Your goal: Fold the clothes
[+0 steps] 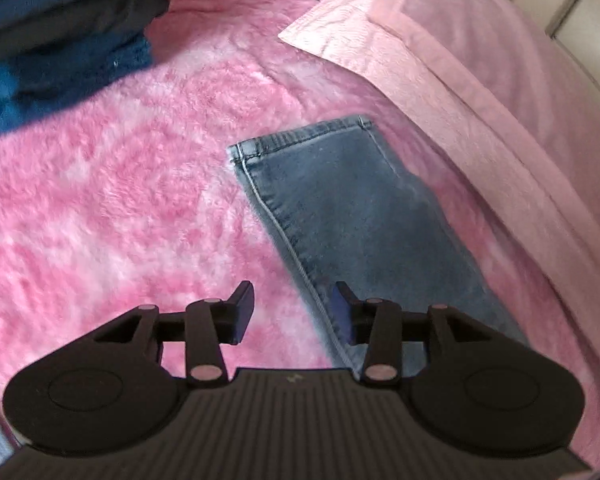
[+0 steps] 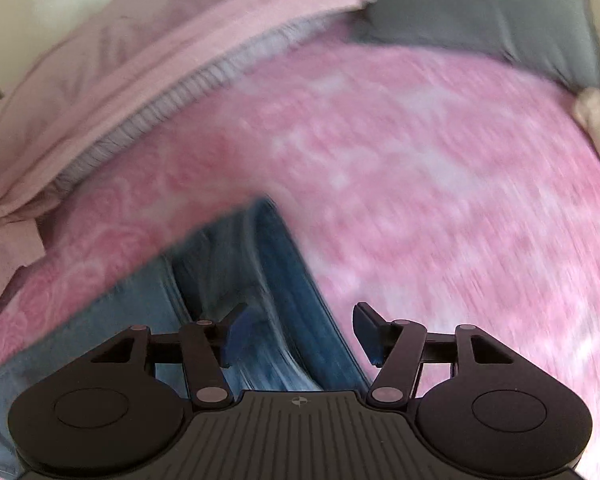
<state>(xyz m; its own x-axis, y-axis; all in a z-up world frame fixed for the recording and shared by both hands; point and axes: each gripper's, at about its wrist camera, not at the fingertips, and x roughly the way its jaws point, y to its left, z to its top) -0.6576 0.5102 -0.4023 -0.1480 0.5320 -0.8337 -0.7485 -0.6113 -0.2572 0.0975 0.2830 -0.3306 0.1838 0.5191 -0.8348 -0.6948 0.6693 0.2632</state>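
Lying under both spread grippers — jeans (image 1: 352, 216), ungripped.

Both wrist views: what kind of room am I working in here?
Most likely a bedroom, working on a bed: a fluffy pink blanket covers the surface, a pink pillow lies along its edge, and jeans lie spread on it near a stack of folded dark clothes.

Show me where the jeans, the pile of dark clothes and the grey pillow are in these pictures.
jeans (image 1: 340, 200): left wrist view, mid-leg below the hem.
pile of dark clothes (image 1: 68, 28): left wrist view, side of the stack.
grey pillow (image 2: 480, 4): right wrist view, middle of its face.
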